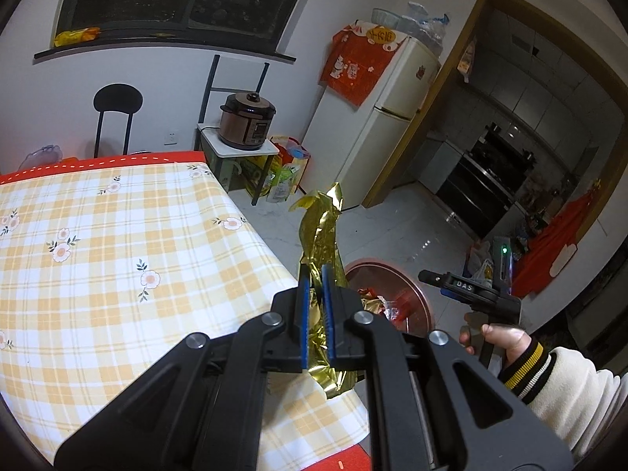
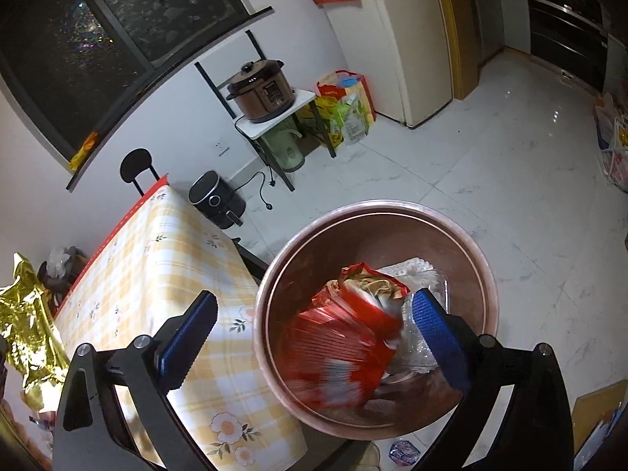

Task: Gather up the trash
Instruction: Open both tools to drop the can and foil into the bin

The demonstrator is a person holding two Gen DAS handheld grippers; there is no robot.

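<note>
left wrist view: the left gripper [image 1: 315,306] has its two blue pads clamped on one gold foil wrapper [image 1: 320,227] just off the checked table's [image 1: 117,235] right edge, with one round bin [image 1: 426,306] on the floor beyond. right wrist view: the right gripper [image 2: 314,337] hangs with jaws wide and empty over that bin [image 2: 274,274], which holds one red packet [image 2: 345,337] and clear plastic, beside the table's [image 2: 165,274] corner.

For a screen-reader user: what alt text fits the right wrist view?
The open right gripper hangs over a round bin holding a red wrapper and clear plastic. A checked table stands left of it, with gold foil at the left edge.
</note>
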